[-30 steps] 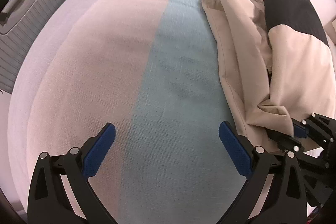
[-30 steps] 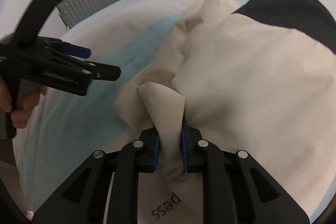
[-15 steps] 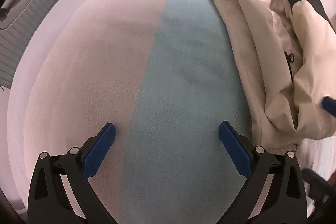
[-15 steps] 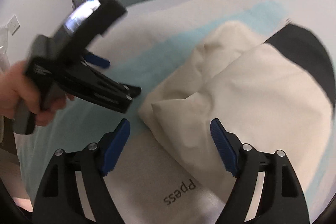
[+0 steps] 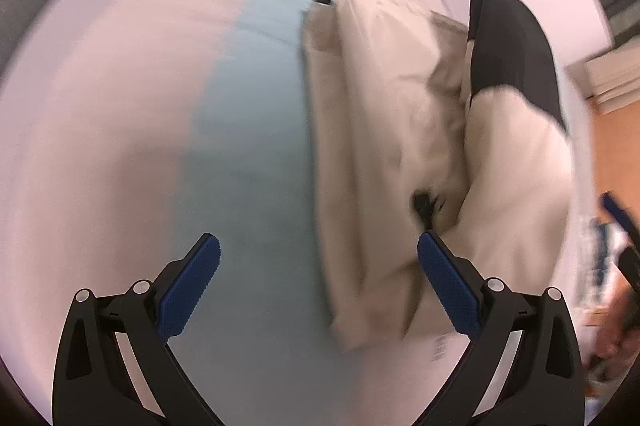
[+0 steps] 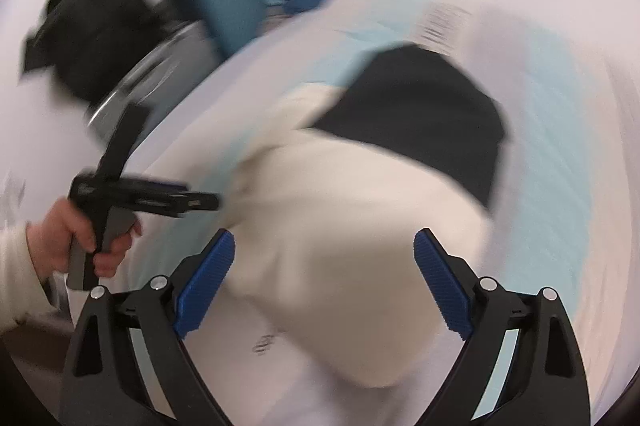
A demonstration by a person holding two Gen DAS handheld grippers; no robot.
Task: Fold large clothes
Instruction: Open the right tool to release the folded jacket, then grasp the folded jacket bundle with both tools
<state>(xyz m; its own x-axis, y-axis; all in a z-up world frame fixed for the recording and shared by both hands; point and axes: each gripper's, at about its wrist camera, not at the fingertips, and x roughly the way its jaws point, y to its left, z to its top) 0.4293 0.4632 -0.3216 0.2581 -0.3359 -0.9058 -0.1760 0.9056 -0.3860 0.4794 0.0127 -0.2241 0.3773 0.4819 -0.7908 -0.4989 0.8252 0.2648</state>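
A cream and black fabric jacket (image 5: 404,130) lies bundled on the pale pink and blue striped bed sheet (image 5: 160,106). The left claw (image 5: 318,268) and right claw (image 6: 324,280) both hover spread and empty, seemingly repositioning for another fold.

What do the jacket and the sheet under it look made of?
Jacket: looks like a soft matte woven fabric, cream with a black panel, since it creases and bunches limply. Sheet: probably thin cotton or linen, matte; blur hides any weave.
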